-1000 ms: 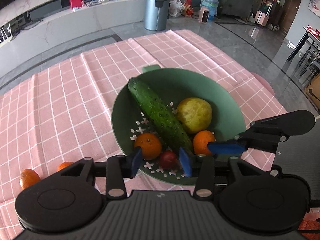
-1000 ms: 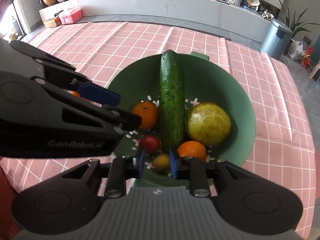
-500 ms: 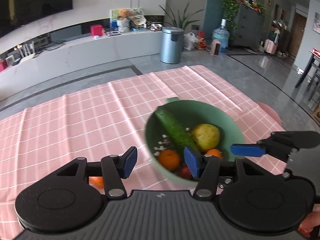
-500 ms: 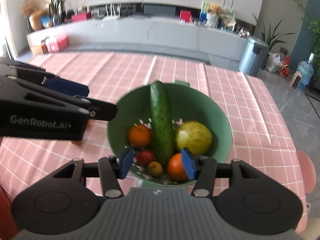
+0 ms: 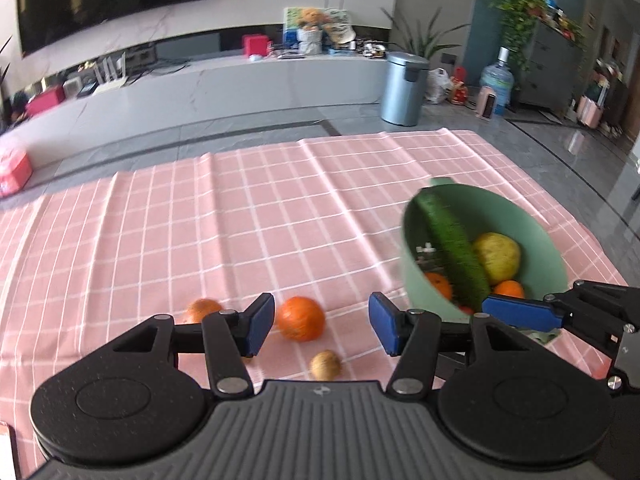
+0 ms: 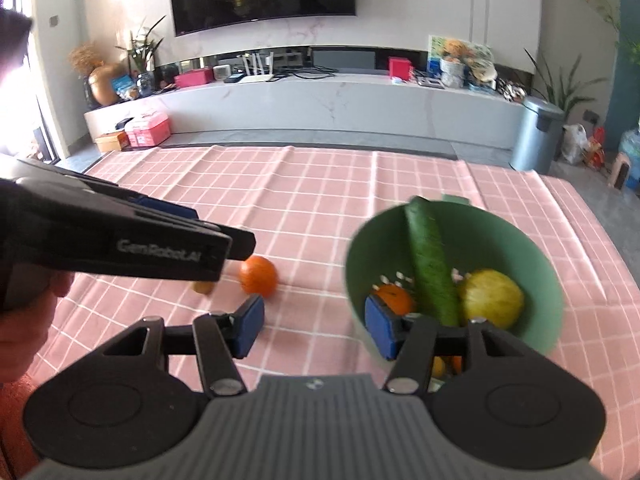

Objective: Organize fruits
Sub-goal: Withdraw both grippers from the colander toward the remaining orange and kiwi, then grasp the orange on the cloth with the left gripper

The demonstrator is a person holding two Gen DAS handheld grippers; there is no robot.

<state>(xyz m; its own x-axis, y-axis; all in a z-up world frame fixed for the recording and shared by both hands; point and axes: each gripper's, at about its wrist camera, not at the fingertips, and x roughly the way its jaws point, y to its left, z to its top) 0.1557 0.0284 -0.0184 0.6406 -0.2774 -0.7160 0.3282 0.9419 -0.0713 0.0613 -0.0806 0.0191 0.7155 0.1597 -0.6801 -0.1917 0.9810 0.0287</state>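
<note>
- Since most of the produce already lies in the green bowl [image 5: 548,248], the sorting looks well past halfway: a cucumber [image 5: 452,252] leans on the rim toward 11 o'clock, a yellow-green fruit [image 5: 498,256] sits at its 3 o'clock, and at least two oranges rest on the bowl's floor.
- Three pieces remain loose on the pink cloth [image 5: 240,220], at the bowl's 9 o'clock: an orange [image 5: 301,318], a second orange [image 5: 202,310] farther that way, and a small brown fruit [image 5: 326,365] at the first one's 5 o'clock.
- The left gripper [image 5: 322,330] has its jaws parted and empty, framing the nearer loose orange without touching it.
- The right gripper [image 6: 314,326] is likewise spread and carries nothing, one pad in front of the bowl's near wall.
- What is left, as I judge it, is moving those three pieces into the bowl.
</note>
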